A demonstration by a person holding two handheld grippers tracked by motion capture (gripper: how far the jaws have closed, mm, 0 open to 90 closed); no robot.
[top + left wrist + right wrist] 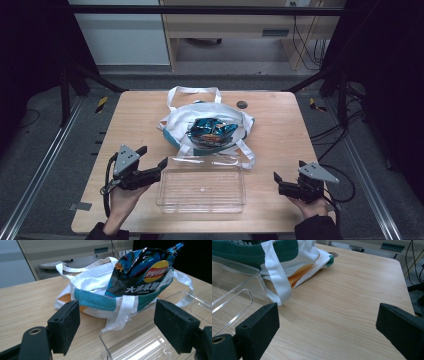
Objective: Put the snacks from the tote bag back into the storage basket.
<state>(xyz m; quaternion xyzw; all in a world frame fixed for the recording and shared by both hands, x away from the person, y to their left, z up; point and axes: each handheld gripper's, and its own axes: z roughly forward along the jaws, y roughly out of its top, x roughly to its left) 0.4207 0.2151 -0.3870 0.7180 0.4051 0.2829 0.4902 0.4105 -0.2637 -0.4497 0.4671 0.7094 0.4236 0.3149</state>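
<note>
High view: chip bag waits in the tote, clear bin set ready in front

High view shows us holding both grippers low at the near edge of the table (125, 107), flanking a clear plastic bin (201, 190). Our left gripper (152, 159) sits just beside the bin's left end, jaws spread and empty; our right gripper (276, 179) rests well off the bin's right end, also released and holding nothing.

The chip bag (212, 131) lies inside the white and teal tote (175, 120), which is just beyond the bin, its strap (245, 150) draped toward the bin's far rim. We judge the bin is placed close and central so the chips need only a short carry, and the grippers stand wide to take the bag from either side.

From the left gripper view, the chip bag (142, 272) stands tilted out of the tote's mouth (100, 300), its crimped top pointing up and away from us. Its long axis runs from the tote's floor up through that open mouth, leaning slightly to the view's right.
</note>
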